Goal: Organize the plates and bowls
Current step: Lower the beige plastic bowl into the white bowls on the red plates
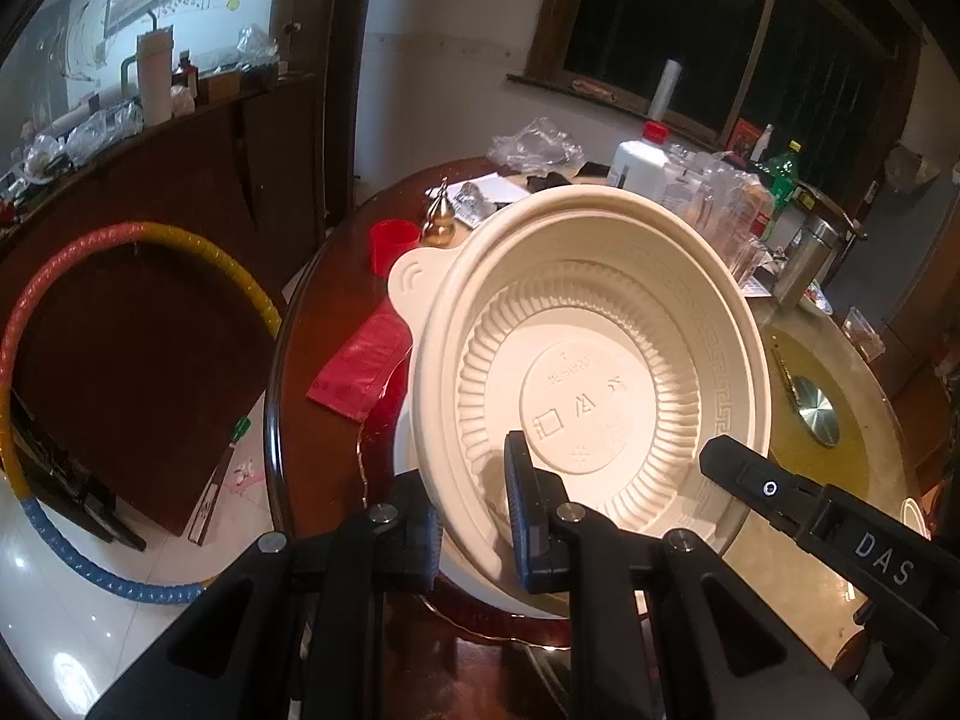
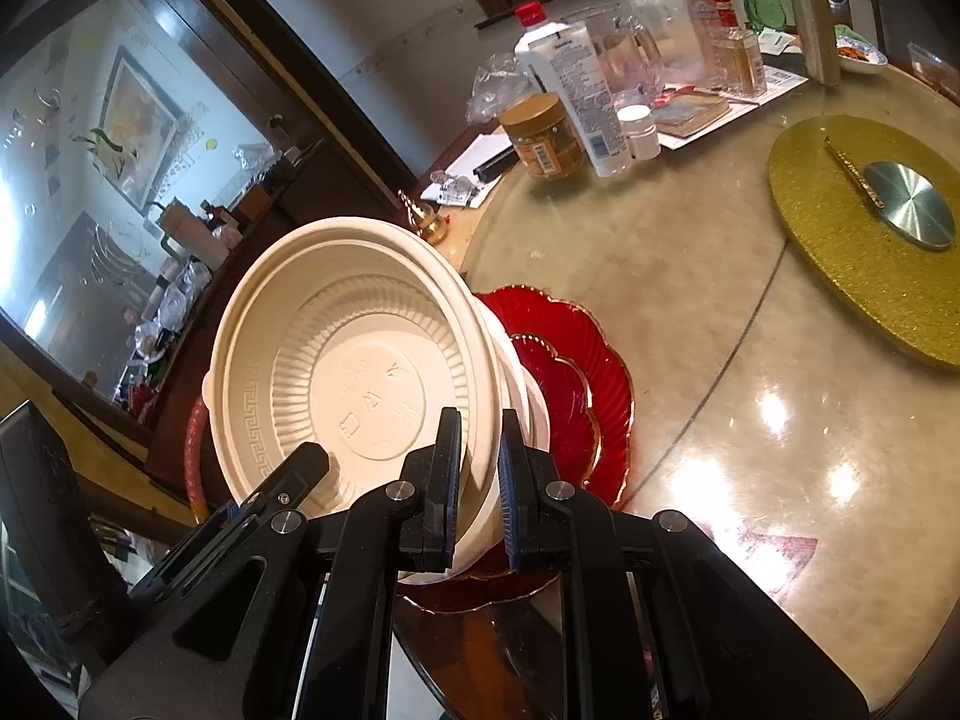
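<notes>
A cream plastic bowl [image 1: 600,372] is held tilted on edge above the table, its ribbed inside facing me. My left gripper [image 1: 474,498] is shut on its near rim. My right gripper [image 2: 480,468] is shut on the opposite rim of the same bowl [image 2: 354,372]; its finger also shows in the left wrist view [image 1: 750,480]. Under the bowl lie a white plate [image 2: 531,402] and two red scalloped glass plates with gold rims, a small one [image 2: 564,396] on a larger one [image 2: 606,360].
The round table has a marble top [image 2: 720,300] with a gold turntable [image 2: 870,264]. Bottles, jars and plastic bags [image 2: 576,96] stand at the back. A red cup [image 1: 393,243] and red bag [image 1: 360,366] lie at left. A hoop [image 1: 72,300] leans off the table.
</notes>
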Motion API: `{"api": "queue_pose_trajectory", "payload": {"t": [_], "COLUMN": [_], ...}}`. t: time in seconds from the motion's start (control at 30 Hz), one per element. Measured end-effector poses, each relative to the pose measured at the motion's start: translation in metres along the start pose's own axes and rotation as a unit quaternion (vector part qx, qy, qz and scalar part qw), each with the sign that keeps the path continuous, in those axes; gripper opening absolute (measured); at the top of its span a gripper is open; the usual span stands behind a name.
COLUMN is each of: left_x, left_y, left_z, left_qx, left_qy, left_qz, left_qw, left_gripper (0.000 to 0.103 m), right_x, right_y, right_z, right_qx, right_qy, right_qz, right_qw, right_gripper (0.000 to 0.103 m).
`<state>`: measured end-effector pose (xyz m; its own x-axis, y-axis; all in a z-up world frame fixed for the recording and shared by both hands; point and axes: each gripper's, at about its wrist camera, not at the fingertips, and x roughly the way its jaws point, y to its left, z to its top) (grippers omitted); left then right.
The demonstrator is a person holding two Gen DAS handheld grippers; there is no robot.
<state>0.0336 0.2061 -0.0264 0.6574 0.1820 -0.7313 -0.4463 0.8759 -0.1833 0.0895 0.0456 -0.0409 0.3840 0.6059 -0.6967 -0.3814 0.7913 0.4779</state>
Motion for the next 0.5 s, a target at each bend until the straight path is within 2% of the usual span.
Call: {"api": "queue_pose_trajectory", "payload": {"t": [0.5], "left_x": [0.014], "left_y": [0.01], "left_z": [-0.004], "left_qx": [-0.007], "left_qy": [0.021], "left_qz": [0.002], "left_qw": [0.9997], "left_gripper": [0.018], "right_x": [0.012], "right_y": [0.0], "right_z": [-0.001], "right_qx": [0.003], "right_qy": [0.014], "right_qz": [-0.006], "right_qw": [1.0], "right_gripper": [0.011]}}
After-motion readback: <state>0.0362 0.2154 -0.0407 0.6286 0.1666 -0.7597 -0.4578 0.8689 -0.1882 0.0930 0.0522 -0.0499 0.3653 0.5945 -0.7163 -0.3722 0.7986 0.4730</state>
